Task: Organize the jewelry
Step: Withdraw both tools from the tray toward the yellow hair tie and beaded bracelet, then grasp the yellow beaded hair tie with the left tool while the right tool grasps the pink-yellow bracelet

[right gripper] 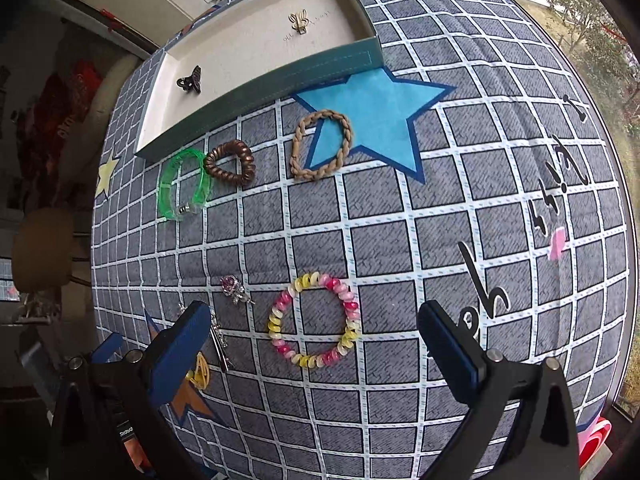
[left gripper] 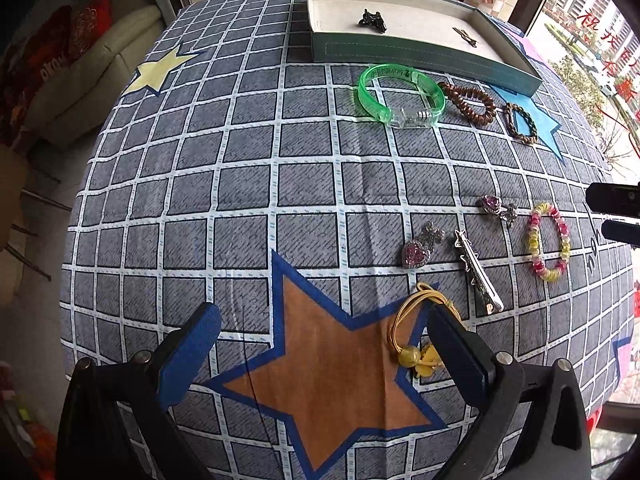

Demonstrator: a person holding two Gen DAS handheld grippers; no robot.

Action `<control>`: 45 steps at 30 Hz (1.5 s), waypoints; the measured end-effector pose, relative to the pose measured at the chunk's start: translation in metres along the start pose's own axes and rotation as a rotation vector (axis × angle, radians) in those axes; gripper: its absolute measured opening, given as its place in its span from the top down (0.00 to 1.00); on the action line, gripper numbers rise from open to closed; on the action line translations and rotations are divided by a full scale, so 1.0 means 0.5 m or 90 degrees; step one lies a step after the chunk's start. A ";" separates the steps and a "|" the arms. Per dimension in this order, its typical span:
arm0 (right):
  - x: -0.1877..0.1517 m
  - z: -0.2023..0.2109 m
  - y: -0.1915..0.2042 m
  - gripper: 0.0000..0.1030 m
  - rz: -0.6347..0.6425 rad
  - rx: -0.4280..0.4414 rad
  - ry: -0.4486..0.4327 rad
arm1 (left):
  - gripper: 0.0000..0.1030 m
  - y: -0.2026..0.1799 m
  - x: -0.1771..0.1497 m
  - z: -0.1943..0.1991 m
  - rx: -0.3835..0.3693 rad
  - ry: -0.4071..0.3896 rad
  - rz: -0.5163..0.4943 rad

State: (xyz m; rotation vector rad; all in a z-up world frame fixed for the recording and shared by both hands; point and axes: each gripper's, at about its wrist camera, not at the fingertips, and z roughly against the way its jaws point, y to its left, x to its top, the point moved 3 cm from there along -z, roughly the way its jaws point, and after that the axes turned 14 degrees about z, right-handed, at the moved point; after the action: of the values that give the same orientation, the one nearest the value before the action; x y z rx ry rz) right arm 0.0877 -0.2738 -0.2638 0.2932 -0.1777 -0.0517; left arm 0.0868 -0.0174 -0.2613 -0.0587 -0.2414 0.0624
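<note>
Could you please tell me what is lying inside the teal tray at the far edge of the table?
Inside the tray: a dark claw clip and a small gold hair clip. Its near wall hides a strip of floor.

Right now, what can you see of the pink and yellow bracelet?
The bracelet is a closed ring of glossy coiled loops, pink, yellow and pale, plastic by its look. It lies flat on the checked cloth, touching nothing else. The open right tongs hang above it, pads clear of it.
</note>
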 end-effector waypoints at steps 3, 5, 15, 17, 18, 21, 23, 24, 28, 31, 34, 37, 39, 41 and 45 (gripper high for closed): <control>-0.030 -0.014 -0.006 0.00 -0.004 -0.018 0.018 | 0.00 0.003 -0.008 -0.011 0.000 0.008 0.002; -0.043 -0.022 -0.010 0.00 -0.005 -0.037 0.031 | 0.00 0.003 -0.010 -0.018 0.002 0.012 -0.001; -0.070 -0.030 -0.037 0.00 -0.013 -0.099 0.046 | 0.00 -0.012 -0.020 -0.027 -0.007 0.026 -0.001; -0.070 -0.033 -0.038 0.00 -0.015 -0.108 0.046 | 0.00 -0.020 -0.028 -0.025 -0.009 0.031 0.009; -0.070 -0.036 -0.037 0.00 -0.016 -0.113 0.045 | 0.00 -0.024 -0.034 -0.025 -0.009 0.033 0.015; -0.067 -0.044 -0.037 0.00 -0.020 -0.126 0.042 | 0.03 -0.025 -0.035 -0.031 -0.003 0.049 0.032; -0.065 -0.052 -0.033 0.00 -0.018 -0.135 0.040 | 0.09 -0.026 -0.041 -0.033 -0.004 0.049 0.042; -0.064 -0.067 -0.016 0.00 -0.015 -0.141 0.040 | 0.10 -0.025 -0.041 -0.033 0.003 0.046 0.042; -0.068 -0.090 0.004 0.09 -0.001 -0.161 0.051 | 0.18 -0.035 -0.050 -0.032 0.008 0.039 0.034; -0.070 -0.105 0.028 0.14 0.023 -0.194 0.052 | 0.21 -0.039 -0.056 -0.036 0.006 0.046 0.024; -0.079 -0.109 0.046 0.23 0.042 -0.215 0.049 | 0.28 -0.052 -0.057 -0.029 0.002 0.048 0.014; -0.089 -0.110 0.064 0.34 0.053 -0.217 0.046 | 0.52 -0.068 -0.061 -0.020 -0.007 0.046 -0.006; -0.091 -0.108 0.074 0.42 0.062 -0.217 0.044 | 0.79 -0.084 -0.065 -0.012 -0.018 0.048 -0.017; -0.093 -0.097 0.089 0.56 0.068 -0.218 0.042 | 0.83 -0.094 -0.064 -0.006 -0.036 0.055 -0.014; -0.082 -0.073 0.133 0.89 0.076 -0.217 0.040 | 0.86 -0.087 -0.057 0.006 -0.086 0.066 0.008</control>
State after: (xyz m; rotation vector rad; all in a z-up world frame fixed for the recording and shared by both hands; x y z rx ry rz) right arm 0.0559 -0.1968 -0.2853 -0.0566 -0.1210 0.0457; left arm 0.0607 -0.0624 -0.2622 -0.1980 -0.1415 0.0558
